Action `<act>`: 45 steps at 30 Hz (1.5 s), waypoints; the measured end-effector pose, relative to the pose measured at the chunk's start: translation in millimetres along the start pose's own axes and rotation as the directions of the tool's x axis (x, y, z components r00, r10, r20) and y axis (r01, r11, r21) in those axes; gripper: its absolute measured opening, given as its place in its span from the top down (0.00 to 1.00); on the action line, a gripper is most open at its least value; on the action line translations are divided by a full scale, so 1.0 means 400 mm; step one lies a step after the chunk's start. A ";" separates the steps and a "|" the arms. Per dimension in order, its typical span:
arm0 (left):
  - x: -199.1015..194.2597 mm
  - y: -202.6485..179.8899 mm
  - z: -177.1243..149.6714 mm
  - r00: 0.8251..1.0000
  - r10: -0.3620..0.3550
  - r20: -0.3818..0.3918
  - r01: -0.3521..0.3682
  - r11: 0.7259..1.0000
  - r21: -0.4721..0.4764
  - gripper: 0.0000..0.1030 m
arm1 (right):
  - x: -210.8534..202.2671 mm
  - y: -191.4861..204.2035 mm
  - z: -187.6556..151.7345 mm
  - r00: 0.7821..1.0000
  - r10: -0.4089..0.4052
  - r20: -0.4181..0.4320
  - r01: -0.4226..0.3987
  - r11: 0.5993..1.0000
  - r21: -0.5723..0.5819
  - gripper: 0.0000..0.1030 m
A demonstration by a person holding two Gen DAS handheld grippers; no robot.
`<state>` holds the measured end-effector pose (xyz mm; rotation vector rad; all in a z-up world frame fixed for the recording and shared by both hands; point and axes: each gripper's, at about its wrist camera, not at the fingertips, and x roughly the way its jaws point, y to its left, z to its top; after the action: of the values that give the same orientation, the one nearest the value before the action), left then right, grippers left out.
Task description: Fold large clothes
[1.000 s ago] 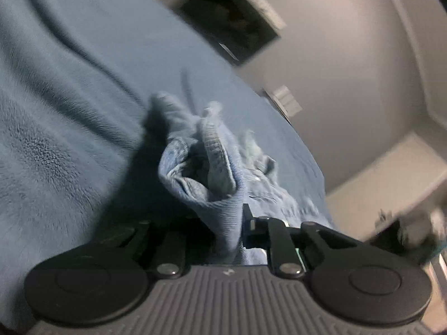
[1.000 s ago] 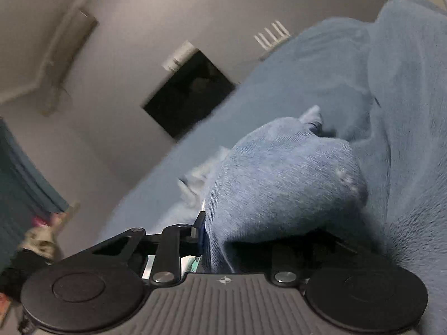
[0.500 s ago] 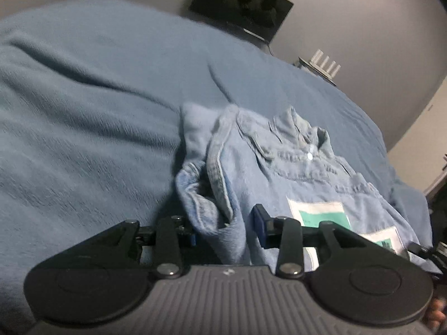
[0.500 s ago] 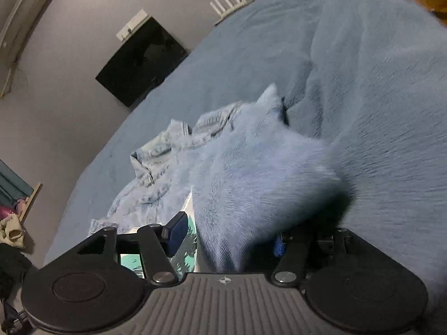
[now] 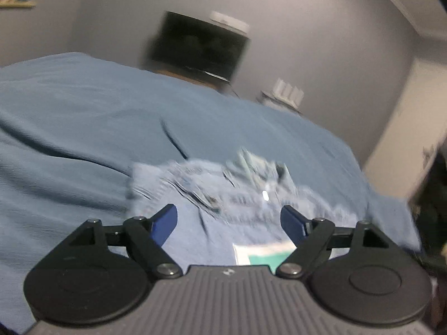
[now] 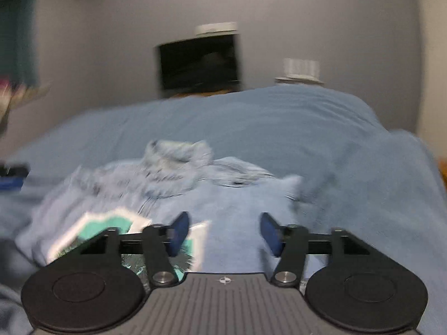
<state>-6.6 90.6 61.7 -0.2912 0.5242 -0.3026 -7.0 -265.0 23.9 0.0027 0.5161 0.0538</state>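
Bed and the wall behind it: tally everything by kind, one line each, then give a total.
Denim shirt lying on the blanket: 1
Blue blanket covering the bed: 1
Dark screen at the wall: 1
White router with antennas: 1
Grippers, left gripper and right gripper, both open with nothing between their pads: 2
Total: 6

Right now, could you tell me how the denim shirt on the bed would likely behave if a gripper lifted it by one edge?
The denim shirt lies crumpled, so it would probably droop. Its layers might unfold. The bed cover looks soft, so pushing may bunch both.
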 end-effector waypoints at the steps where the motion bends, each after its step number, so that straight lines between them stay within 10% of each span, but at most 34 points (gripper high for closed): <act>1: 0.020 -0.012 -0.016 1.000 0.000 -0.021 0.001 0.999 0.038 0.22 | 0.032 0.021 0.003 1.000 0.005 -0.006 -0.005 0.999 -0.051 0.63; 5: 0.097 -0.031 -0.081 0.989 0.040 -0.144 -0.011 0.981 0.194 0.22 | 0.117 0.071 -0.011 0.997 -0.036 -0.068 0.023 0.984 -0.178 0.73; 10: 0.131 -0.005 -0.121 0.967 0.138 -0.213 -0.084 0.966 0.244 0.23 | 0.127 0.009 -0.031 0.988 -0.080 -0.132 0.069 0.994 -0.084 0.75; 13: 0.149 0.020 -0.131 0.956 0.169 -0.241 -0.100 0.956 0.274 0.23 | 0.135 0.001 -0.043 0.976 -0.167 -0.139 0.156 0.984 -0.084 1.00; 16: 0.161 0.020 -0.123 0.953 0.173 -0.247 -0.102 0.956 0.274 0.23 | 0.168 -0.018 -0.045 0.968 -0.155 -0.195 0.150 0.988 -0.039 1.00; 18: 0.144 0.014 -0.112 0.962 0.153 -0.225 -0.090 0.959 0.269 0.23 | 0.150 -0.025 -0.042 0.977 -0.130 -0.169 0.130 0.991 -0.005 0.96; 20: 0.117 0.012 -0.090 0.980 0.099 -0.173 -0.056 0.970 0.235 0.22 | 0.105 -0.041 -0.033 0.996 -0.055 -0.072 0.060 0.996 0.069 0.62; 22: 0.094 0.016 -0.060 0.992 0.066 -0.111 -0.042 0.977 0.207 0.22 | 0.071 -0.056 -0.019 0.998 -0.056 0.026 0.053 0.993 0.106 0.50; 36: 0.283 0.123 0.072 0.988 0.128 -0.089 -0.116 0.985 0.128 0.21 | 0.295 -0.134 0.122 0.988 -0.152 -0.022 0.151 0.988 -0.011 0.49; 45: 0.346 0.130 0.018 0.983 0.158 -0.095 -0.135 0.968 0.209 0.19 | 0.409 -0.190 0.075 0.989 -0.074 -0.125 0.092 0.985 0.146 0.47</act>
<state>121.9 90.7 -11.9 -0.0372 0.6169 -0.2266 153.4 -332.0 -31.9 0.1270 0.6388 -0.0671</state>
